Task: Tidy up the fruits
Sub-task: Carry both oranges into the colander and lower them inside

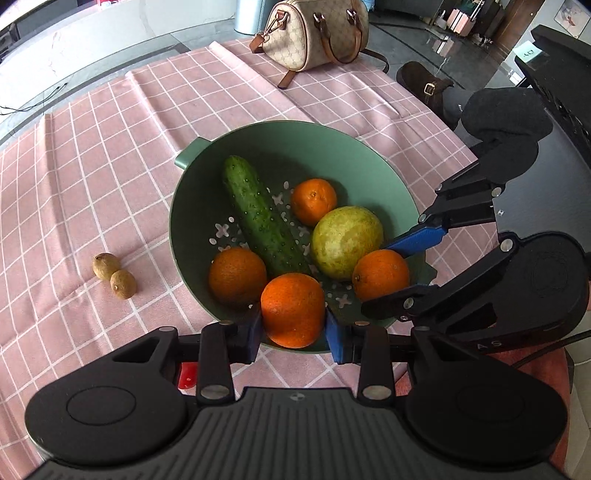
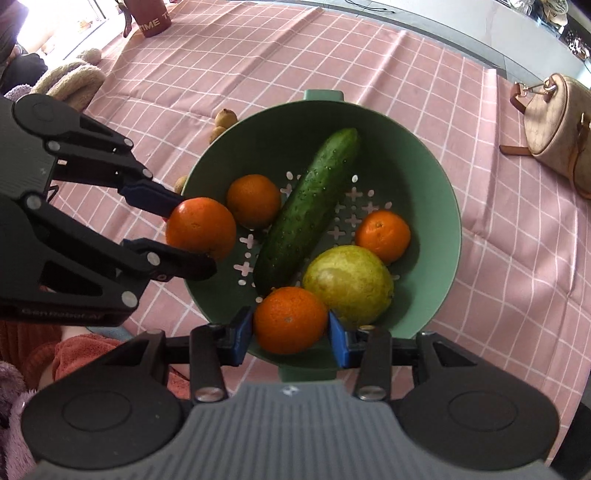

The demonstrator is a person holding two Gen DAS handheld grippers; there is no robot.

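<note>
Home: checked tablecloth, handbag

Worktop: covered by a pink checked cloth with white grid lines, creased in long folds.
Centre: a green colander bowl stands on the cloth.
Beside the bowl: two small brown fruits lie touching each other on the cloth, apart from the bowl's wall.
Far edge: a beige patterned handbag with brown straps rests on the cloth.
Another corner: a dark red cup with white lettering.
</note>
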